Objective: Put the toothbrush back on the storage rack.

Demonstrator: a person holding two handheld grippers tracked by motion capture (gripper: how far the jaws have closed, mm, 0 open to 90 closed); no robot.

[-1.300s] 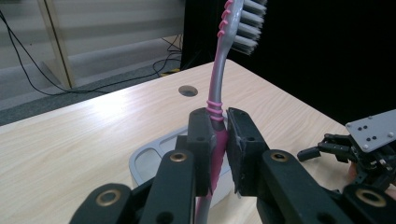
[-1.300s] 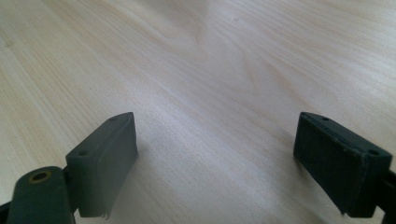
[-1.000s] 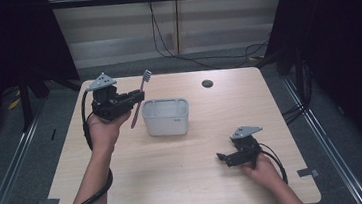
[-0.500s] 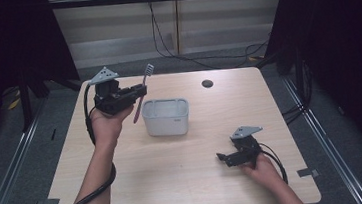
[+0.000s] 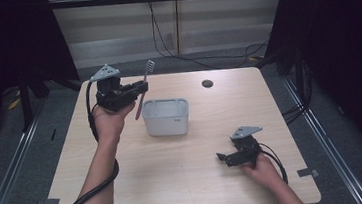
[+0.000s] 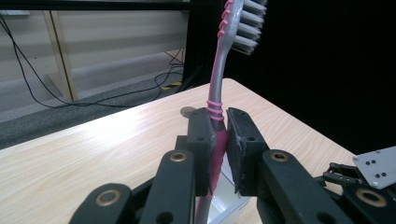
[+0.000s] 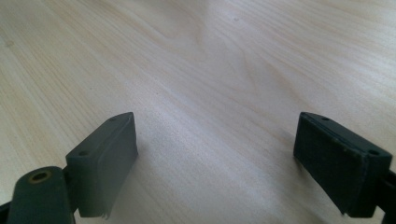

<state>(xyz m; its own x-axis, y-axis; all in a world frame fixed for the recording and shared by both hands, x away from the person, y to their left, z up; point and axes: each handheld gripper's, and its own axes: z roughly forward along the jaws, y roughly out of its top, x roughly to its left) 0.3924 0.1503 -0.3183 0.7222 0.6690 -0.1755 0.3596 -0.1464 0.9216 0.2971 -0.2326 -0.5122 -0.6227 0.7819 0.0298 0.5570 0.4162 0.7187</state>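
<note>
A pink and grey toothbrush [image 5: 142,88] stands nearly upright in the air, bristles at the top, just left of a white rectangular container [image 5: 166,116]. My left gripper [image 5: 138,89] is shut on its handle; in the left gripper view the jaws press the pink handle [image 6: 217,140] from both sides and the brush head [image 6: 247,23] rises above them. My right gripper [image 5: 223,156] rests low on the table at the front right, open, with bare wood between its jaws [image 7: 215,154].
The light wooden table [image 5: 186,182] has a small dark round disc [image 5: 207,83] near its far edge. Black curtains flank the table. Cables lie on the floor behind it.
The left hand has shifted the toothbrush slightly toward the right, closer to the container. The right gripper has stayed where it was.
</note>
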